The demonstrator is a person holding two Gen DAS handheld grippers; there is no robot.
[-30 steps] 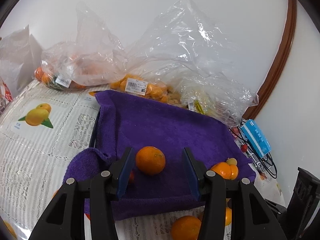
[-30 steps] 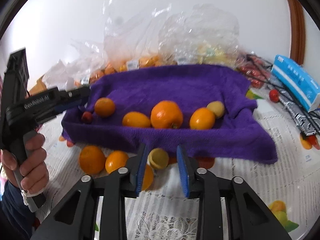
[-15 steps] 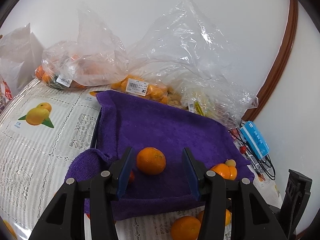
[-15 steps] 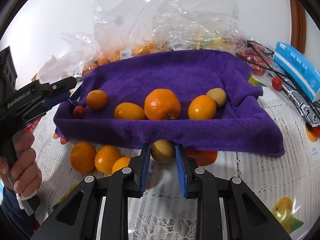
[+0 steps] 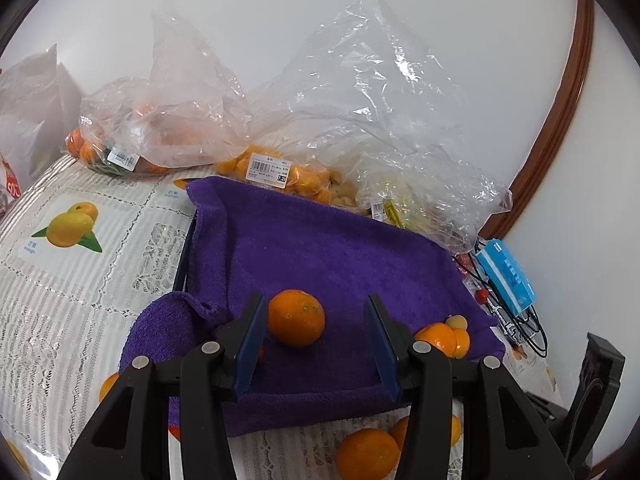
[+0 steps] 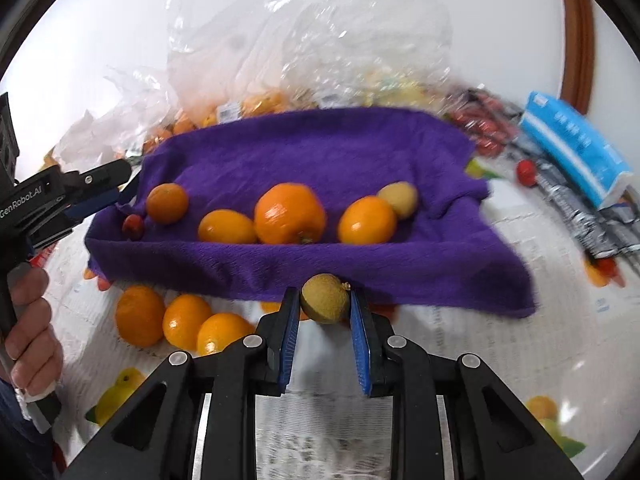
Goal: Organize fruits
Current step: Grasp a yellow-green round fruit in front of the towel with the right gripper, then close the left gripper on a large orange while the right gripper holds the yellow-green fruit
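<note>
A second ago the small yellow-brown fruit [image 6: 325, 298] sat on the tablecloth [image 6: 520, 360] just ahead of the right gripper [image 6: 325, 320]; now it is off the cloth, pinched between the blue pads and level with the near edge of the purple towel [image 6: 320, 148]. The left-wrist view has hardly changed.

The tablecloth is white lace with printed fruit panels — a yellow mango-like pair [image 5: 72, 226] with small writing under it, too small to read. The purple towel lines a tray whose dark rim [image 5: 185, 256] shows at one side. Behind it lie crumpled clear plastic bags [image 5: 340, 92] of fruit, one with a white barcode price sticker [image 5: 267, 170] ending in what looks like "7.2"; other stickers are unreadable. A blue-and-white packet [image 6: 576, 148] lies to the right; its print is blurred.

On the towel, in the right-wrist view: a large orange [image 6: 290, 214] in the middle, a smaller orange fruit [image 6: 227, 227] touching its left, a round orange [image 6: 167, 203] farther left with a small red fruit [image 6: 133, 227] beside it, and an orange fruit [image 6: 367, 220] to the right touching a pale yellow one [image 6: 397, 199]. Three orange fruits [image 6: 176, 320] lie on the tablecloth in front of the towel.

The left gripper [image 5: 316, 344], held in a hand [image 6: 30, 320] and marked "GenRobot.AI", hovers over the towel with its jaws spread — the round orange [image 5: 296, 318] seen between them, near the left pad; whether it touches cannot be told.
</note>
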